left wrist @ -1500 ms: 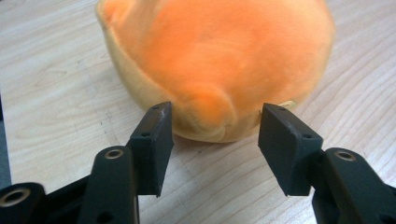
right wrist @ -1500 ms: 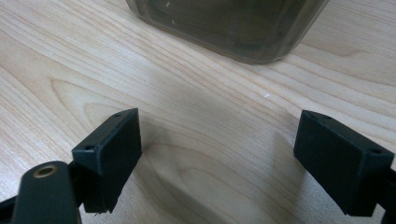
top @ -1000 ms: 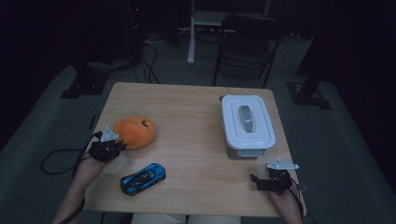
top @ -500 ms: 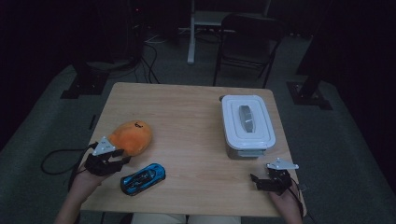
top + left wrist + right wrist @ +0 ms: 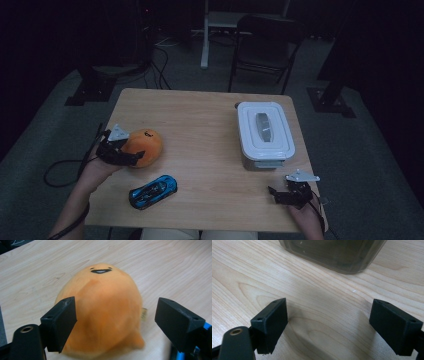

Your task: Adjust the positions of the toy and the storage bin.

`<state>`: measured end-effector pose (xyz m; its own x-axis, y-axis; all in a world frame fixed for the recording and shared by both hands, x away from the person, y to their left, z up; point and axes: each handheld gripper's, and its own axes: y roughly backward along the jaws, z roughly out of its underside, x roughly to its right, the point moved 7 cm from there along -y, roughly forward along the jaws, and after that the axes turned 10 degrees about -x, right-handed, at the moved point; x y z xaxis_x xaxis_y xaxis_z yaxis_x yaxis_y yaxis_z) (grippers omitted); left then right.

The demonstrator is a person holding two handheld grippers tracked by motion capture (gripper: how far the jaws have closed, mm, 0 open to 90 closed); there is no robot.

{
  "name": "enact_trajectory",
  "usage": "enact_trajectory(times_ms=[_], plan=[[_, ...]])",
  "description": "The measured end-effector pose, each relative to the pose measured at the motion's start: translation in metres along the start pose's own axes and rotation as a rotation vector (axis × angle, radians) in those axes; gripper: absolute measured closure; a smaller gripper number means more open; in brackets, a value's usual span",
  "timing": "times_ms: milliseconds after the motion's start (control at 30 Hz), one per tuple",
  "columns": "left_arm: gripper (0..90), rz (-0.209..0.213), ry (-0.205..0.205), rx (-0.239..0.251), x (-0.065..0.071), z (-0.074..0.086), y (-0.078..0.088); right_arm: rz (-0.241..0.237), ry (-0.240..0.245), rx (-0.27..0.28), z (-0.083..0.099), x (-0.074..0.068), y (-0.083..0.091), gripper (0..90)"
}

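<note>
An orange plush (image 5: 145, 146) with a small face sits on the left side of the wooden table (image 5: 200, 125). My left gripper (image 5: 131, 155) reaches it from the left. Its jaws have just been opening, and the plush (image 5: 105, 305) lies between them. In the left gripper view my left gripper (image 5: 115, 325) has its left jaw close against the plush and a gap at its right jaw. My right gripper (image 5: 280, 195) rests open near the table's front right corner. In its own view my right gripper (image 5: 328, 325) has bare wood between its jaws.
A blue toy car (image 5: 153, 191) lies near the front edge, just right of the left hand. A white lidded container (image 5: 264, 132) stands at the right, and its near wall (image 5: 337, 252) is just ahead of the right gripper. A dark chair (image 5: 265, 40) stands beyond the table.
The left gripper's jaws have opened around the plush, and the left hand has lifted slightly. The plush has shifted a little on the table. The right hand has kept still.
</note>
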<state>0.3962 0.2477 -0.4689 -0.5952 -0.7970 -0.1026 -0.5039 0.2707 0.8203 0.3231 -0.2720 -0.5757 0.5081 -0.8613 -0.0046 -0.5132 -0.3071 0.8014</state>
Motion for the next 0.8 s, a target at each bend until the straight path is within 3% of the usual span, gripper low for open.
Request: enact_trajectory(times_ms=[67, 100, 133, 267, 300, 433, 567, 700, 800], plan=[[23.9, 0.017, -0.007, -0.004, -0.001, -0.001, -0.004, 0.000, 0.000, 0.000, 0.000, 0.000, 0.000, 14.7], [25.2, -0.009, -0.008, -0.011, -0.007, -0.003, -0.012, 0.000, 0.000, 0.000, 0.000, 0.000, 0.000, 14.6], [28.1, -0.001, -0.008, -0.016, -0.008, -0.002, -0.017, 0.000, 0.000, 0.000, 0.000, 0.000, 0.000, 14.6], [28.1, -0.009, 0.004, -0.050, -0.013, 0.003, -0.032, 0.000, 0.000, 0.000, 0.000, 0.000, 0.000, 14.7], [27.6, -0.002, 0.037, -0.071, -0.017, 0.008, -0.042, 0.000, 0.000, 0.000, 0.000, 0.000, 0.000, 14.7], [25.8, 0.025, 0.095, -0.031, -0.017, 0.013, -0.052, 0.001, -0.001, 0.000, 0.000, 0.000, 0.000, 14.7], [26.0, -0.001, 0.112, -0.010, -0.015, 0.017, -0.059, 0.002, -0.002, 0.000, 0.000, 0.000, 0.000, 14.7], [37.5, -0.019, 0.137, -0.016, -0.015, 0.018, -0.053, 0.002, -0.002, 0.000, 0.000, 0.000, 0.000, 14.7], [56.3, -0.037, 0.140, -0.014, -0.014, 0.017, -0.042, 0.002, -0.003, 0.000, 0.000, 0.000, 0.000, 14.7]])
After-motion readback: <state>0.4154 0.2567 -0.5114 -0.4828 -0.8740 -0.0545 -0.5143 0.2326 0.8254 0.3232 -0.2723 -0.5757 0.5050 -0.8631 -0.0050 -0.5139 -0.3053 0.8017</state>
